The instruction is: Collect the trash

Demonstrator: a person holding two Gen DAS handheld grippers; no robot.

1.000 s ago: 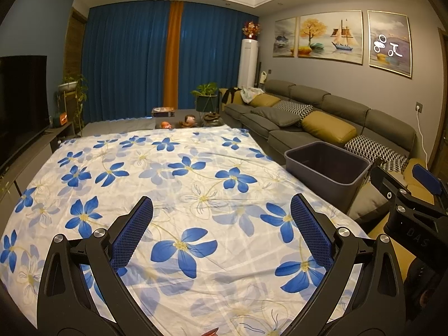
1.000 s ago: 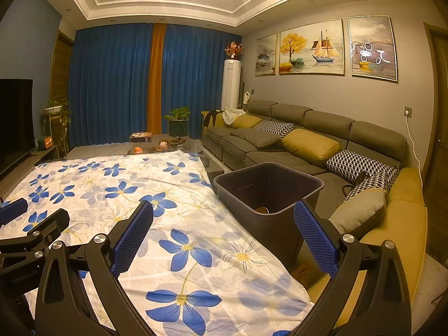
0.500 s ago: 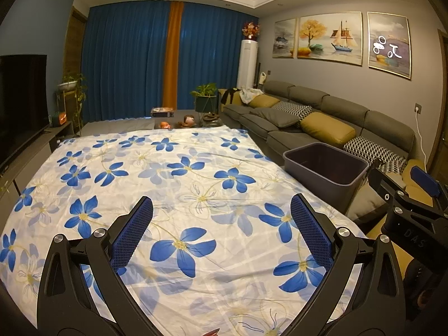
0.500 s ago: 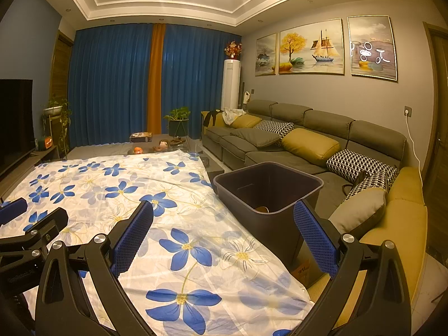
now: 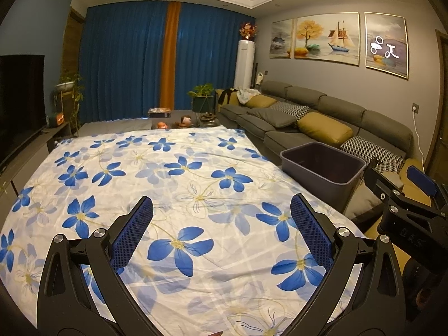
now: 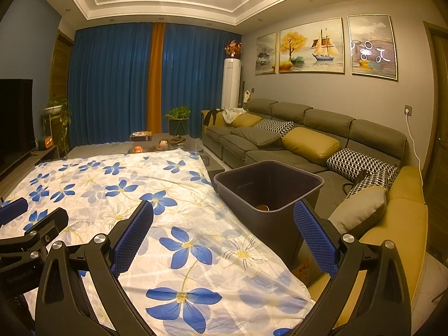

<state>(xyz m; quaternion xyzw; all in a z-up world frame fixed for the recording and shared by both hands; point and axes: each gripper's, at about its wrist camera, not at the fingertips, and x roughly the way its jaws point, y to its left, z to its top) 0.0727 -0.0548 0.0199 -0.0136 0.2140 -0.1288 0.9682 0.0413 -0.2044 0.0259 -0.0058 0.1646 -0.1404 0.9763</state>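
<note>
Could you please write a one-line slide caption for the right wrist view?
Open right hand-held gripper over floral sheet, facing dark bin beside sofa.

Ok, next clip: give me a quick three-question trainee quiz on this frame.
1. True or false: the left gripper is holding trash.
2. Where does the grey bin stand: A) on the sofa, B) beside the floral sheet's right edge, C) by the curtains?
3. What lies at the bottom of the bin?

Key: 1 false, both the left and the right gripper are open and empty. 2 B, by the floral sheet. 3 a small brownish item, too unclear to identify.
</note>
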